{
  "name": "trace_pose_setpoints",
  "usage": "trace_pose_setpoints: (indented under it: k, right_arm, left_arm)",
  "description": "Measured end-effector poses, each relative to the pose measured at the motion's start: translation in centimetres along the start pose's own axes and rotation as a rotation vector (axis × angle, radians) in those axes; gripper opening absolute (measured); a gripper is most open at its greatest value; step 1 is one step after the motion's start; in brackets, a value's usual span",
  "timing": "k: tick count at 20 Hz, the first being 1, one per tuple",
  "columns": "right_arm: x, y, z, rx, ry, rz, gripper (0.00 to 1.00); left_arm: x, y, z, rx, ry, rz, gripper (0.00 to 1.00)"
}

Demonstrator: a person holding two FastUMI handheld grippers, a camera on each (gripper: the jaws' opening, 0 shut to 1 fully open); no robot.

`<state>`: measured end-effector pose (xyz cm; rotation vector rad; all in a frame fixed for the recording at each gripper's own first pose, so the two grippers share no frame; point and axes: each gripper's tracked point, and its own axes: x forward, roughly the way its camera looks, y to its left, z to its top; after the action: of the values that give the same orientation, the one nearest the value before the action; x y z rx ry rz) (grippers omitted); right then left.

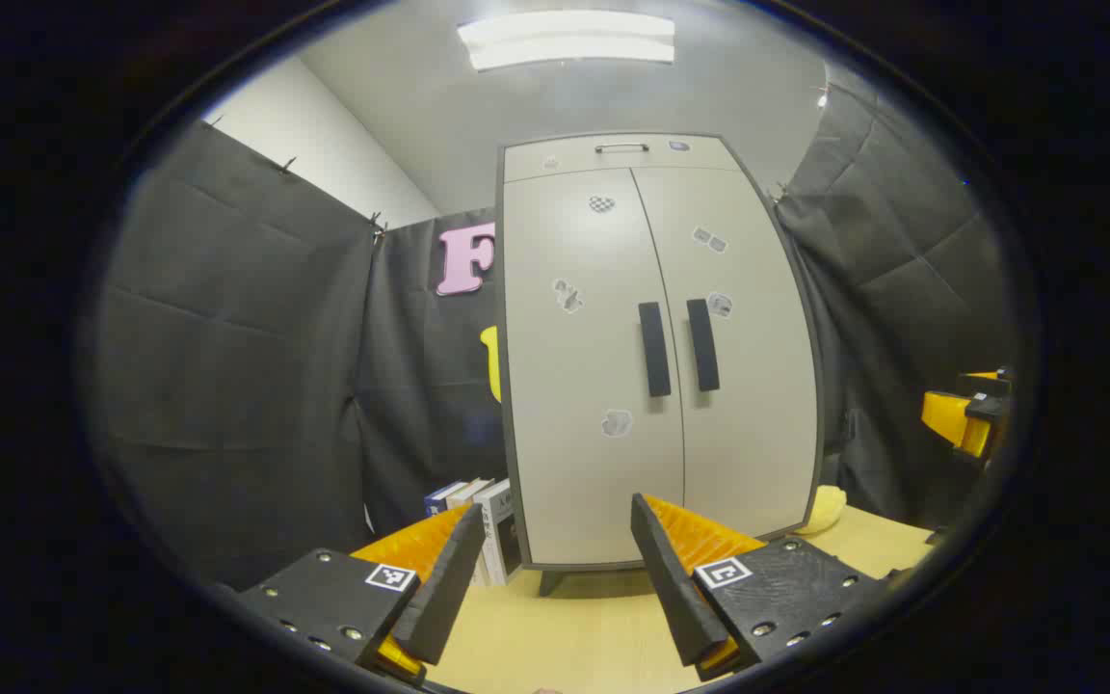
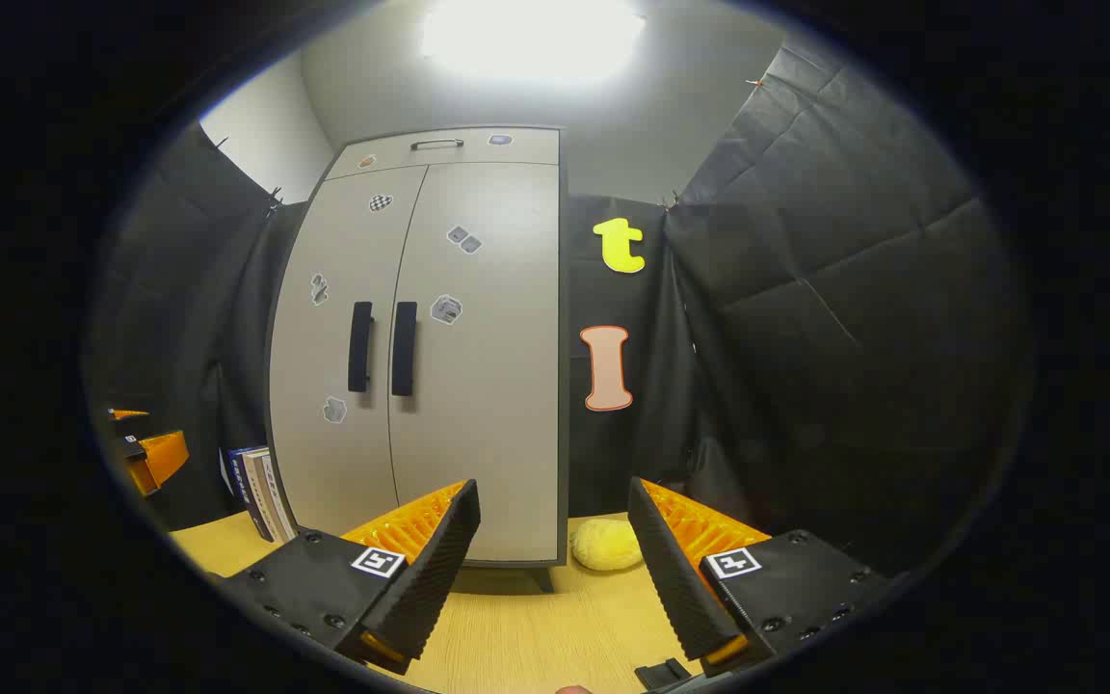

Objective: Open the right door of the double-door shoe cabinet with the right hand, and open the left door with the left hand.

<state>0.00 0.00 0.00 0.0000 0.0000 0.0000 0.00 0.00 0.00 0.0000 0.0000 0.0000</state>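
The left tool (image 1: 550,525) is spread wide with nothing between its fingers, held above the pale wooden worktop (image 1: 574,636). Straight ahead of it and well apart stands the shoe cabinet (image 1: 651,357), upright on the worktop with both doors closed. The left door (image 1: 584,386) and the right door (image 1: 757,386) meet at a seam just beyond the gap between the fingers, and each carries a dark vertical handle: the left handle (image 1: 654,349) and the right handle (image 1: 703,344) stand side by side near the seam. Small stickers dot both doors, and a narrow drawer front with a metal pull (image 1: 621,147) runs across the top. To the left of this tool, beside the cabinet's foot, a few books (image 1: 478,511) stand upright. Far off to its right, at the edge of the left gripper view, part of the other tool shows.

The right tool (image 2: 555,525) is likewise wide and holds nothing. The cabinet (image 2: 430,347) lies ahead and to its left, well apart, doors shut. A soft yellow lump (image 2: 606,545) rests on the worktop (image 2: 516,627) just beyond the fingers, touching or nearly touching the cabinet's right lower corner; I cannot tell which.
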Motion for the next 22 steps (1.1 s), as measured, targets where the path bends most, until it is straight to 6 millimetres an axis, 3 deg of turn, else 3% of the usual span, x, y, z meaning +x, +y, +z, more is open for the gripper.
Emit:
trace_pose_setpoints:
  k: [16, 22]
  right_arm:
    - [1.2, 0.1, 0.3, 0.017, -0.007, 0.012, 0.98]
    - [2.5, 1.6, 1.6, 0.031, -0.027, 0.048, 0.98]
  left_arm:
    - [0.0, 0.1, 0.7, 0.014, -0.02, 0.015, 0.89]
    - [-1.1, 1.5, 0.5, 0.014, -0.013, 0.044, 0.89]
